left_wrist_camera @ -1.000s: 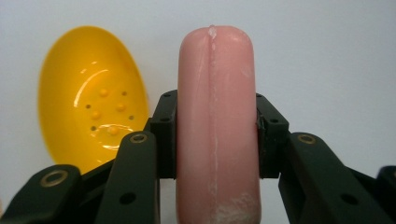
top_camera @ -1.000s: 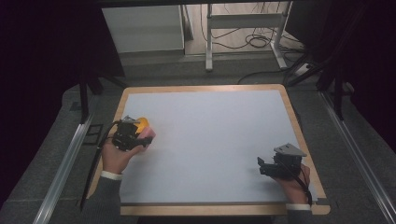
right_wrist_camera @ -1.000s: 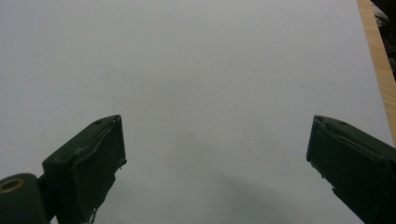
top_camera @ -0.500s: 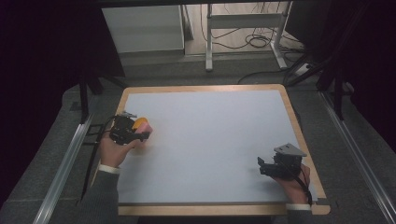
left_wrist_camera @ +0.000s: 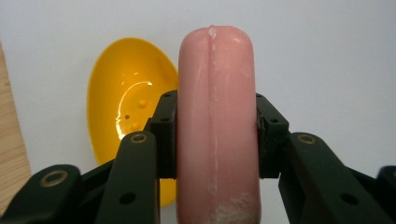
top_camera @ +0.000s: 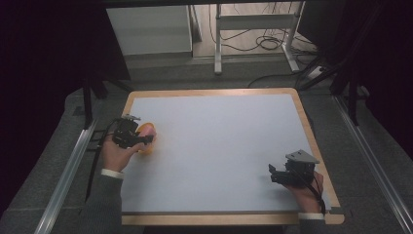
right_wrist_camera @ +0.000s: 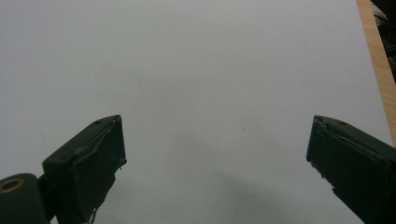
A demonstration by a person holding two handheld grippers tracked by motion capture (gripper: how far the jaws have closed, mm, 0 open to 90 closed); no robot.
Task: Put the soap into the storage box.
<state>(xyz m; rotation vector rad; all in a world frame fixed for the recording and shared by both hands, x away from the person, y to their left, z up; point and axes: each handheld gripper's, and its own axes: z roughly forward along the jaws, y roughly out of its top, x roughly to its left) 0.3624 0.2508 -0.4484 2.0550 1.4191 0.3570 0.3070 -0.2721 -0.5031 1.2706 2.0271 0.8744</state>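
A pink sausage (left_wrist_camera: 215, 121) stands lengthwise between the jaws of my left gripper (left_wrist_camera: 212, 135), whose pads press on both its sides. Below and behind it lies a shiny yellow oval dish (left_wrist_camera: 128, 107) on the pale mat. From above, my left gripper (top_camera: 127, 134) sits at the mat's left edge with the pink sausage (top_camera: 147, 129) over the yellow dish (top_camera: 144, 147). My right gripper (top_camera: 280, 175) rests near the front right corner; in its own view the right gripper (right_wrist_camera: 215, 158) has its jaws wide apart over bare mat.
A pale grey mat (top_camera: 219, 146) covers a wooden-rimmed board (top_camera: 302, 109). The wooden rim (right_wrist_camera: 378, 56) shows at the right of the right gripper view. Metal rails (top_camera: 68, 170) flank the table, and a white cabinet (top_camera: 151, 29) and cables lie beyond its far edge.
My left hand has shifted slightly toward the far side with the sausage still gripped over the yellow dish. The right hand has stayed put.
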